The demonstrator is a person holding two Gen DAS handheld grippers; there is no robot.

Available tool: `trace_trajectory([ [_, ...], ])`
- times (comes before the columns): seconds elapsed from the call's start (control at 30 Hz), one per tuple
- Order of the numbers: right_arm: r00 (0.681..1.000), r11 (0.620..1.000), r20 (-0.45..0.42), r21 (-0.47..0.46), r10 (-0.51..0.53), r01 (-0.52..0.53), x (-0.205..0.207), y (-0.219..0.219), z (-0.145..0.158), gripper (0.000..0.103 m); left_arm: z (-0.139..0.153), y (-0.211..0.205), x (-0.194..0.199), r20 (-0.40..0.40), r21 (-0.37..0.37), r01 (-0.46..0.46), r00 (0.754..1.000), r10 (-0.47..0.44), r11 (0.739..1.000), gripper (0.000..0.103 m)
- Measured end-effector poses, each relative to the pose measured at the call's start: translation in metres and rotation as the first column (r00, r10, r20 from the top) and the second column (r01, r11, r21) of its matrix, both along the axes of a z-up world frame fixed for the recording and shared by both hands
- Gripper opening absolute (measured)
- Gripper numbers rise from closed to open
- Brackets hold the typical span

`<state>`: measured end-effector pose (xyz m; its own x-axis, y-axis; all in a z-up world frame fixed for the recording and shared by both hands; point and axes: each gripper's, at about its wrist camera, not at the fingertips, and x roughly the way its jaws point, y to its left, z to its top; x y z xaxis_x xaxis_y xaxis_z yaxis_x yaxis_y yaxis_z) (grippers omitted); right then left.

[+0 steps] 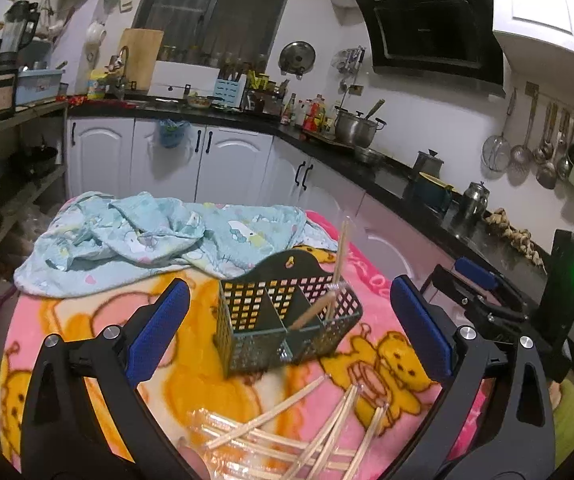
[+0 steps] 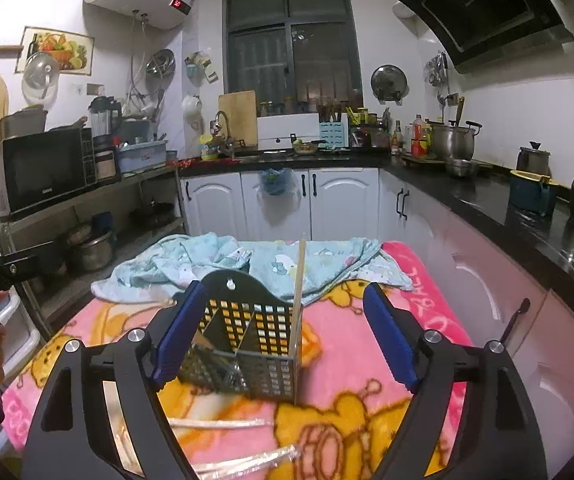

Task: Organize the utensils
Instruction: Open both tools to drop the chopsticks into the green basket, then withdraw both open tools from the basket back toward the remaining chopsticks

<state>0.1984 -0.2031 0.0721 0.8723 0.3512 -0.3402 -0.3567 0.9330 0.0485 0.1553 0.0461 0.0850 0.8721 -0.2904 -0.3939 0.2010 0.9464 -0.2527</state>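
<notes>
Biggest thing under me is the pink blanket w/ yellow bear print, covering the whole work surface; I'll place everything else relative to the black perforated utensil caddy standing upright on it, roughly mid-blanket. Beyond the caddy, at the far end of the blanket, lies a crumpled light-blue cloth, its near edge just behind the caddy's tall back plate. Caddy has dividers inside; in the left wrist view, wooden chopsticks stand in its right-hand compartment, one leaning up past the rim, another tilted lower across the inside. In the right wrist view one chopstick rises along the caddy's right front corner, above the back plate. My left gripper is spread wide, blue pads either side of the caddy but apart from it, nothing between them pressed or held. My right gripper is also spread, empty; caddy sits between the pads, left pad just beside or overlapping the caddy's left wall in view, can't tell if touching. Nearer to me than the caddy, a loose pile of chopsticks in clear wrappers lies scattered on the blanket, criss-crossed, well below the caddy's front wall. In the left view my other gripper shows to the right of the caddy.
</notes>
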Motion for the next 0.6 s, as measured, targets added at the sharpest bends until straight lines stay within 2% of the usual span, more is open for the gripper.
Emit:
trace_trajectory([
  [0.37,1.000,0.999,0.000,-0.045,0.006,-0.006,-0.037,0.004,-0.003,0.081,-0.018,-0.002,-0.030,-0.017,0.014,0.001,1.000,-0.001,1.000,0.092],
  [0.6,1.000,0.997,0.000,-0.077,0.023,-0.023,-0.052,0.008,-0.008,0.082,-0.031,0.006,-0.043,-0.048,0.007,-0.029,0.998,0.029,1.000,0.092],
])
